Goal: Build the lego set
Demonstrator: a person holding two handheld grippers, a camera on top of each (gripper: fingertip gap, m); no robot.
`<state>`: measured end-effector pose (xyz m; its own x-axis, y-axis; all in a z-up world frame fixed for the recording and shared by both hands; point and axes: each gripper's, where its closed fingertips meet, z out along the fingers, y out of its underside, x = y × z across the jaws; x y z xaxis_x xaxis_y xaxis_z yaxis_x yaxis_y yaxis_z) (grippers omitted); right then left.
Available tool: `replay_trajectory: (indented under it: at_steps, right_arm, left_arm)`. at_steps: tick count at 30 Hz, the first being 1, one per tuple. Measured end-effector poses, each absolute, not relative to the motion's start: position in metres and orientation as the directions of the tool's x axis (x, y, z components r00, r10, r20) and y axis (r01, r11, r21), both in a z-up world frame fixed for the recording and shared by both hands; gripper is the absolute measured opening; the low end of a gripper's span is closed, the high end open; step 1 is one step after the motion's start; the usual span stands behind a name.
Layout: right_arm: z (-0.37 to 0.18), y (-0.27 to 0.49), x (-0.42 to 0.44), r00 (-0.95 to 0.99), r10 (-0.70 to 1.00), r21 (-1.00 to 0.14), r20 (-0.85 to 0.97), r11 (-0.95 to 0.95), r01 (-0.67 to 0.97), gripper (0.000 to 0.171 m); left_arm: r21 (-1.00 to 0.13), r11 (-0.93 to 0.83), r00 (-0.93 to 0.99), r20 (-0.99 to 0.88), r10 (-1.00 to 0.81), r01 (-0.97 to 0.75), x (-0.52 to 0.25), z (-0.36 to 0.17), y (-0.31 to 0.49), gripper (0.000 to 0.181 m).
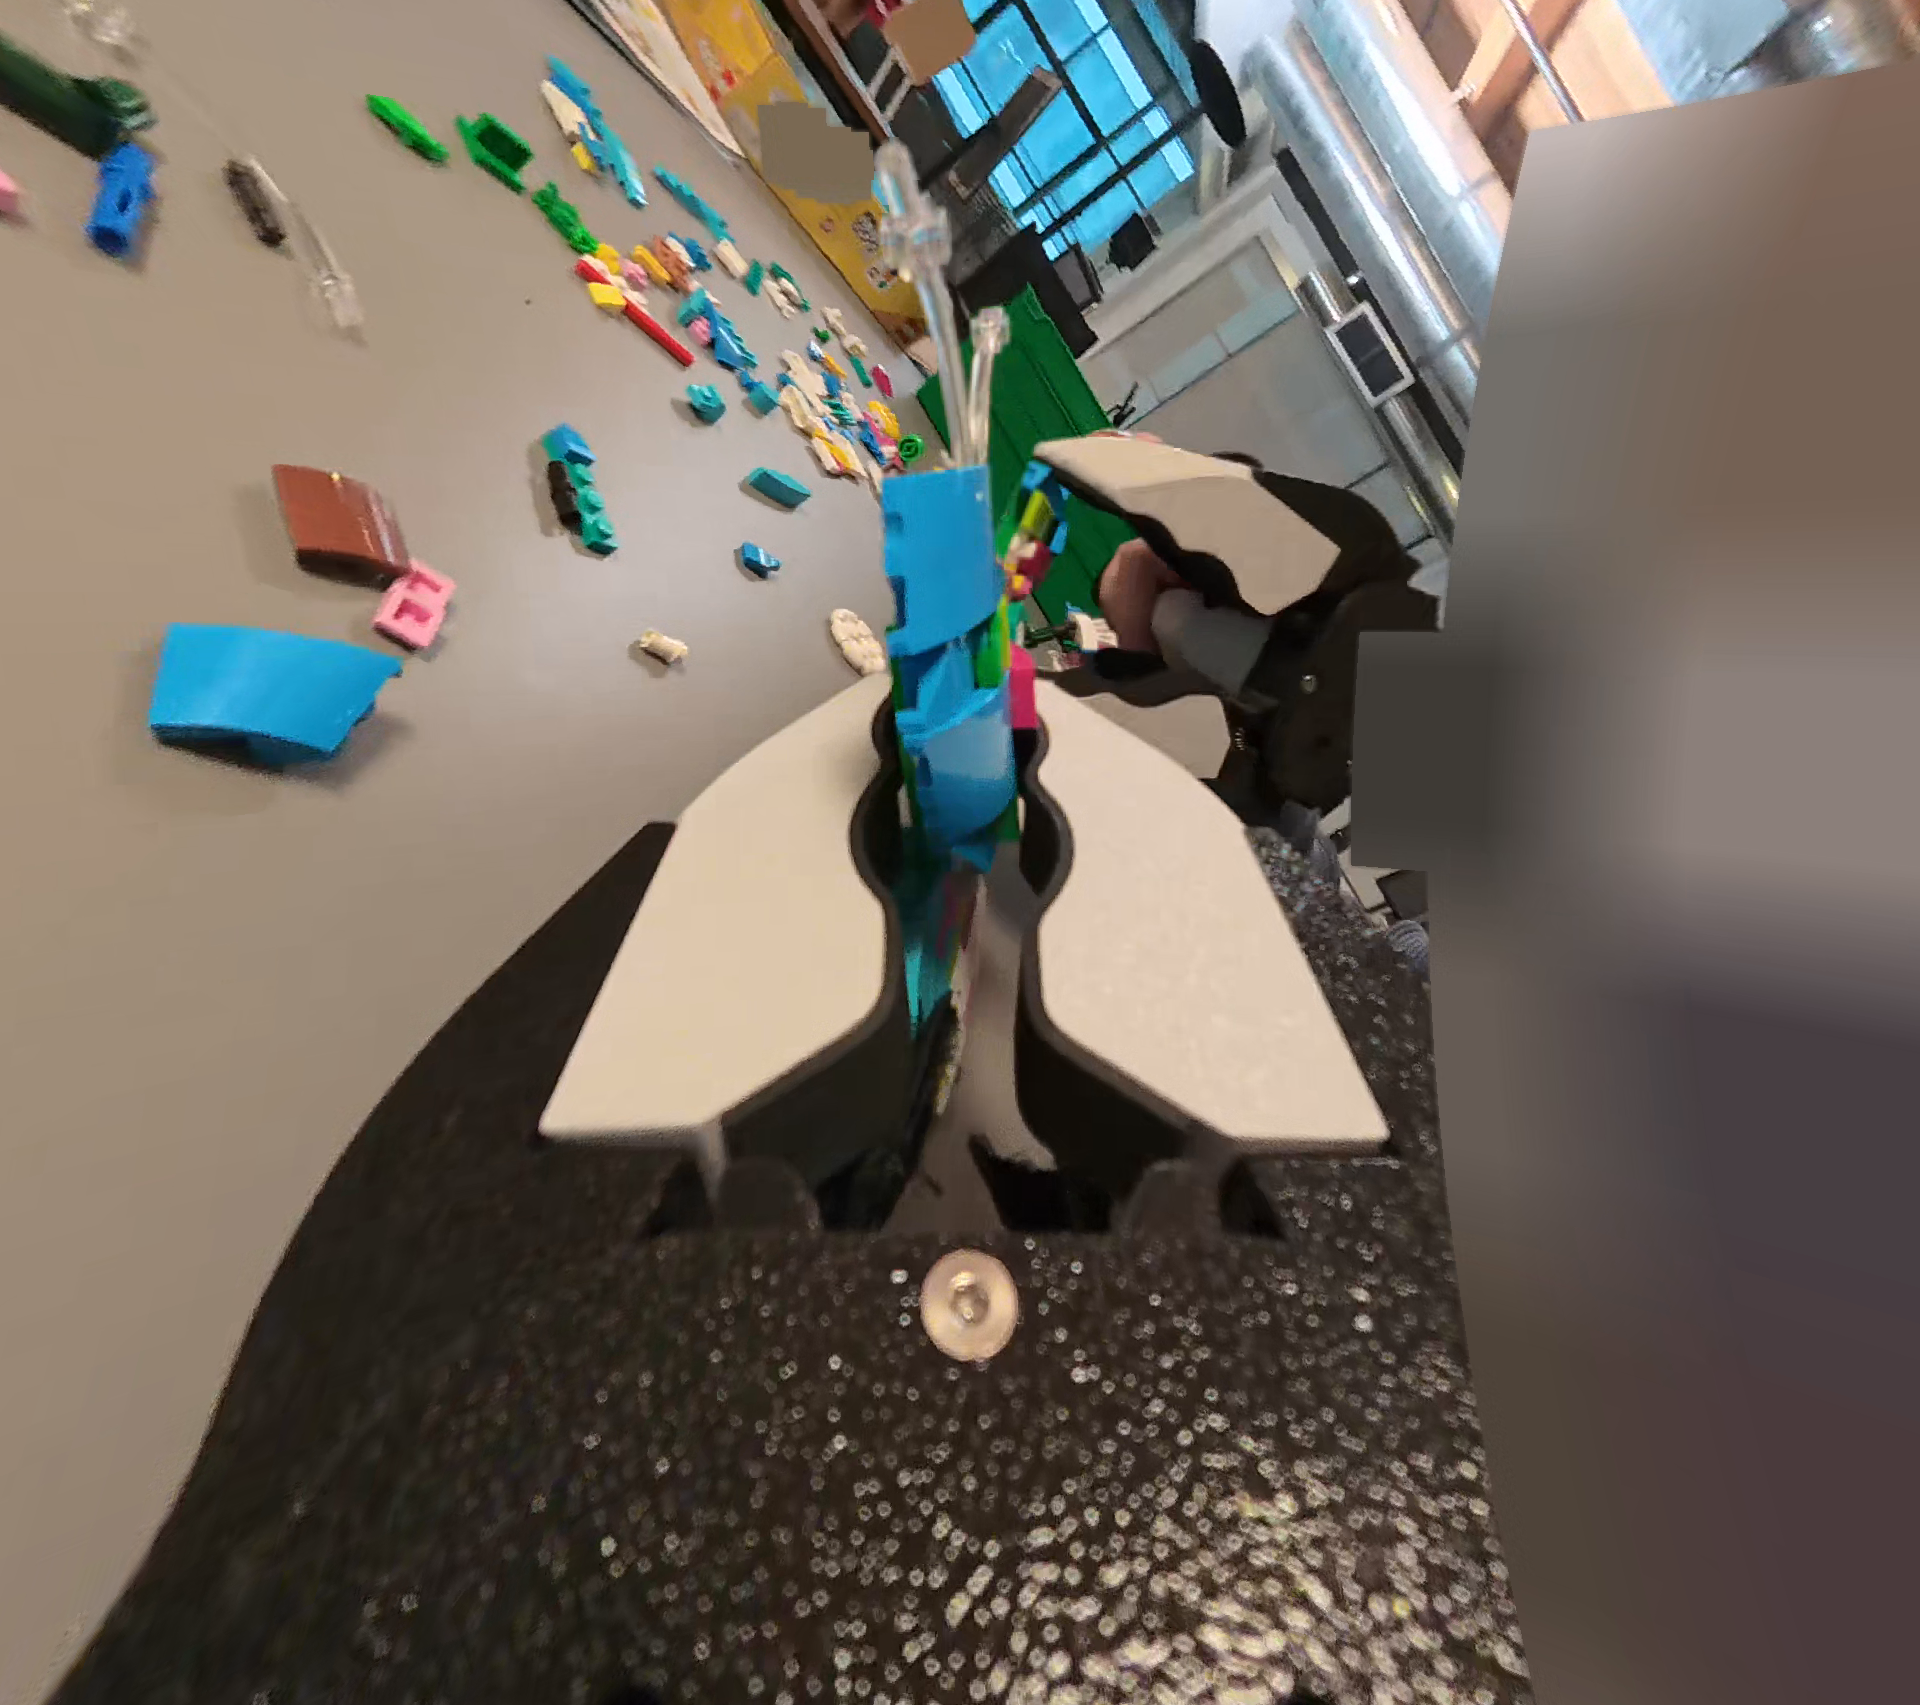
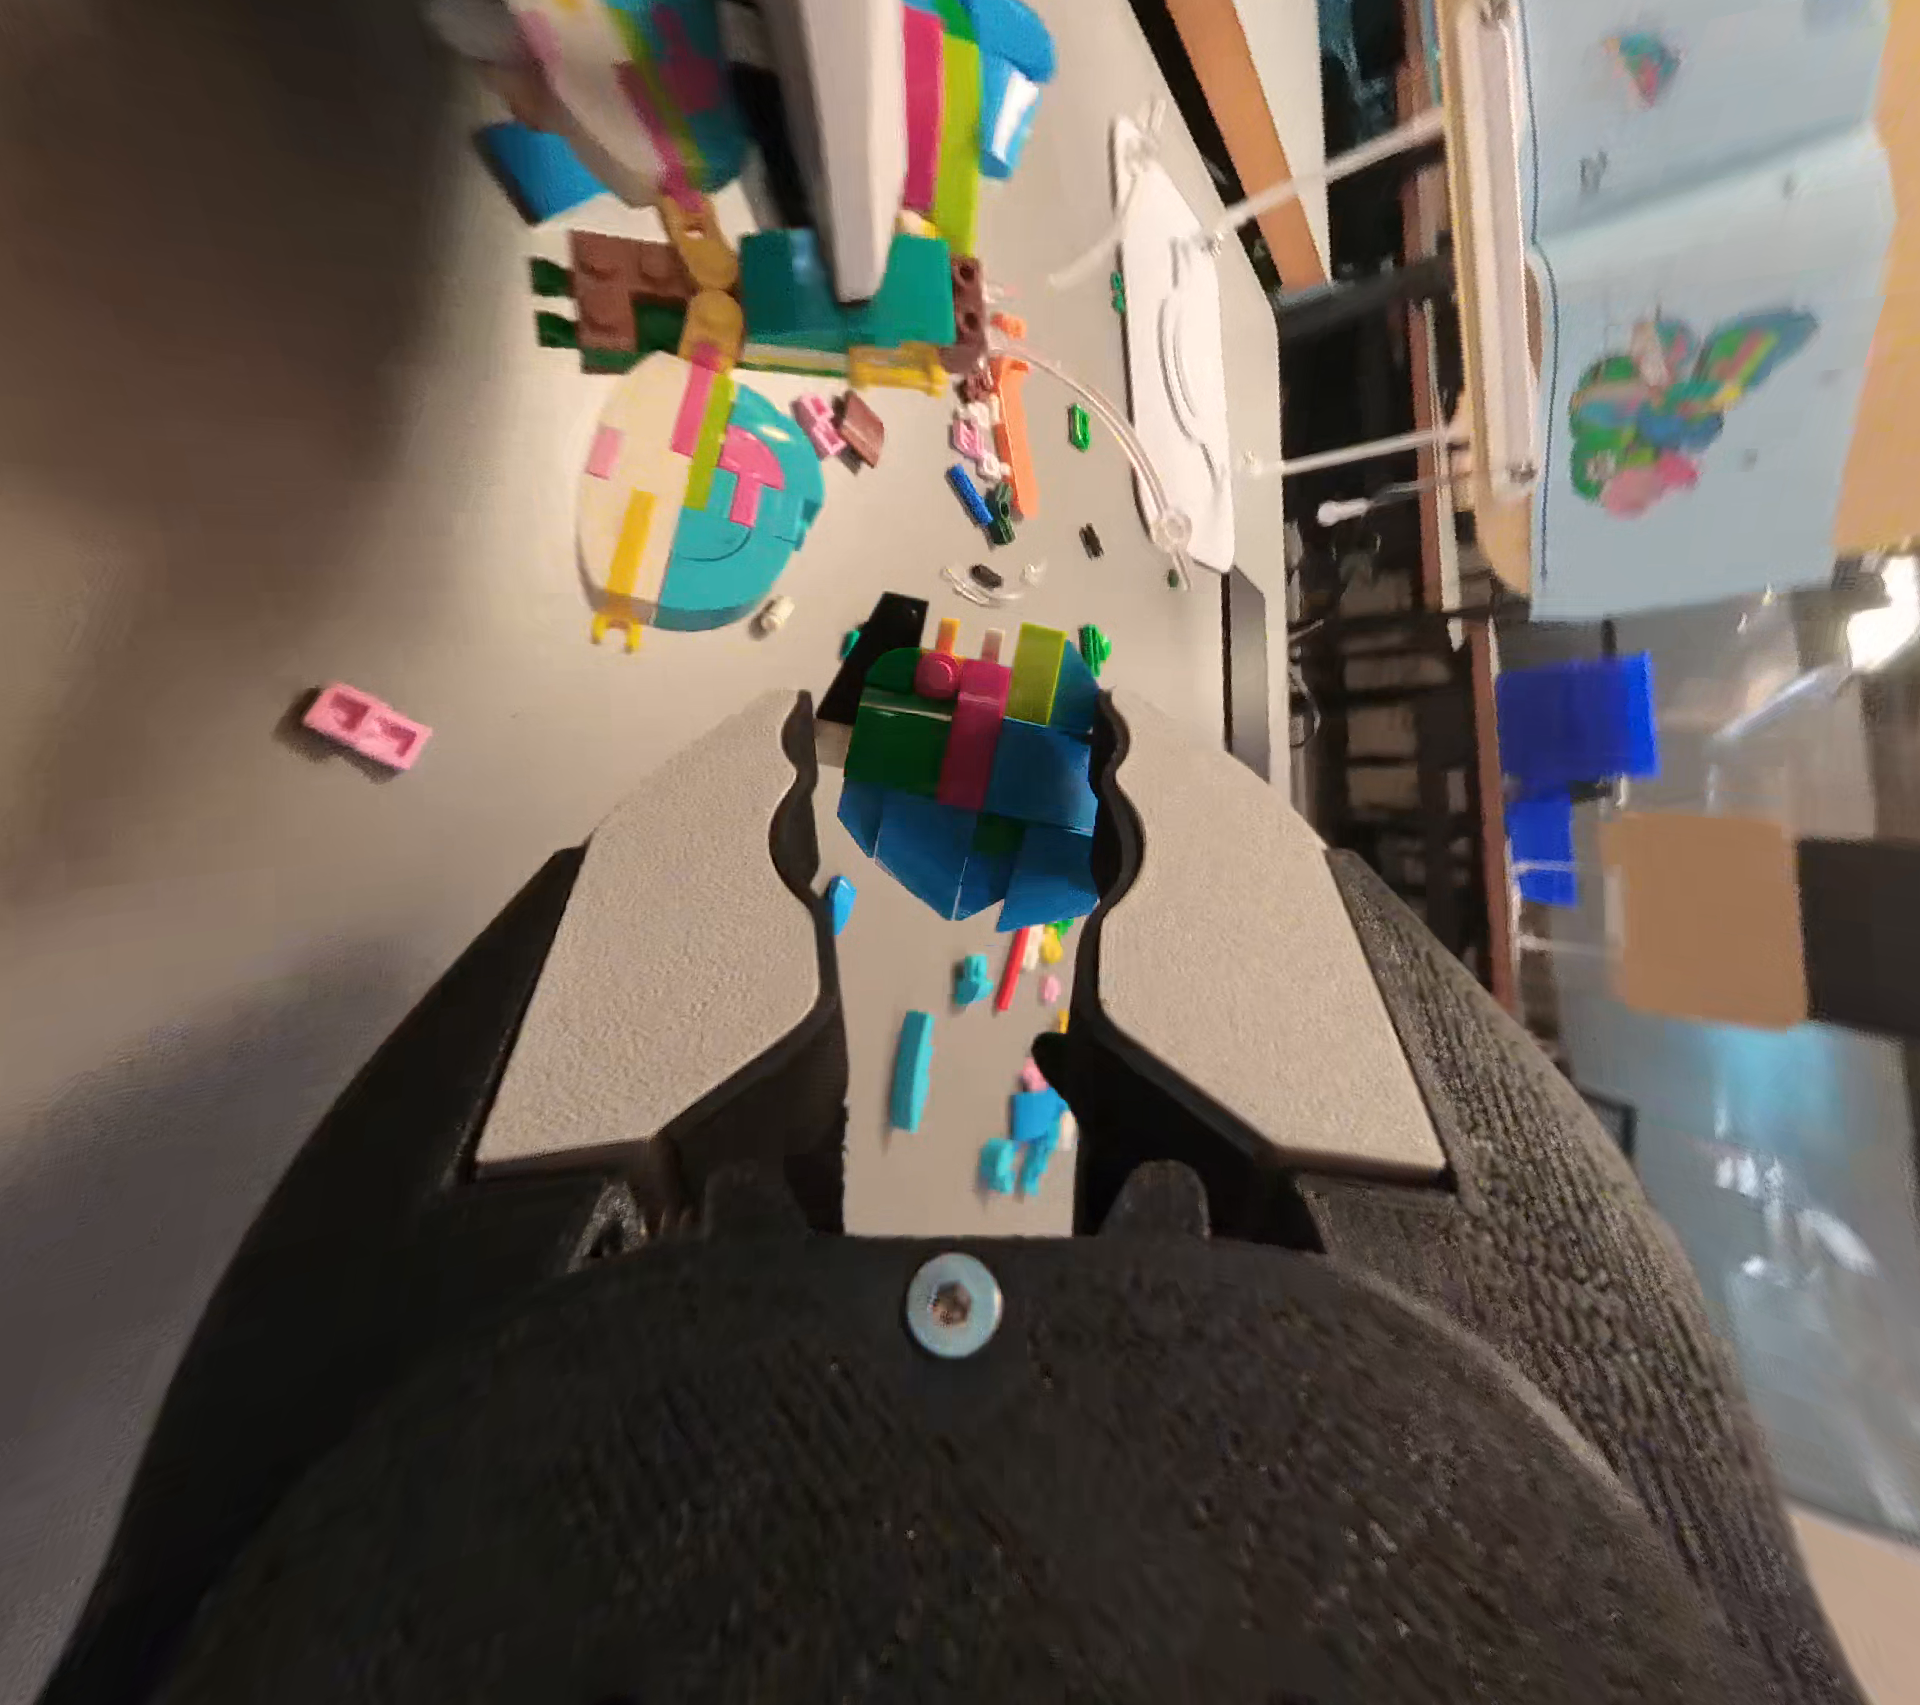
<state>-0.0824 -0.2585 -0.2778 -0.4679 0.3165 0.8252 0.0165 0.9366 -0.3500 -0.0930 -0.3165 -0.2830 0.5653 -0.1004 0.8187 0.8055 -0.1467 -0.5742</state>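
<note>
My left gripper (image 1: 956, 720) is shut on a mostly blue Lego butterfly build (image 1: 940, 575), seen edge-on, with clear antenna rods (image 1: 914, 232) pointing away from me. In the right wrist view this build (image 2: 790, 284) hangs at the top, with a cream and teal wing (image 2: 696, 492) spread out and the left gripper's white finger (image 2: 831, 45) across it. My right gripper (image 2: 956, 720) is shut on a separate wing section (image 2: 977, 782) of blue, green, magenta and lime bricks, held just below the build and apart from it. The right gripper (image 1: 1195, 543) shows close beside the build.
Loose bricks are scattered over the grey table (image 1: 260, 928): a blue curved piece (image 1: 270, 694), a brown piece (image 1: 338, 523), a pink plate (image 2: 369, 725). A yellow box (image 1: 727, 45) lies at the table's far edge. An open instruction booklet (image 2: 1683, 201) stands beyond the table.
</note>
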Motion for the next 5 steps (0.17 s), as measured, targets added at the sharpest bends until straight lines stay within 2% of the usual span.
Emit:
replay_trajectory:
  at_steps: [2, 5]
  right_arm:
    - [-0.2782, -0.2573, -0.0832, -0.505, 0.275, -0.314, 0.818, 0.95, 0.009, 0.049]
    - [-0.2735, -0.262, -0.082, -0.57, 0.258, -0.331, 0.78, 0.943, -0.025, 0.049]
  left_arm:
    - [-0.59, -0.138, 0.586, 0.807, -0.074, 0.795, -0.0938, -0.2846, -0.3164, 0.018]
    - [-0.626, -0.154, 0.624, 0.779, -0.064, 0.765, -0.0898, -0.2859, -0.3147, 0.018]
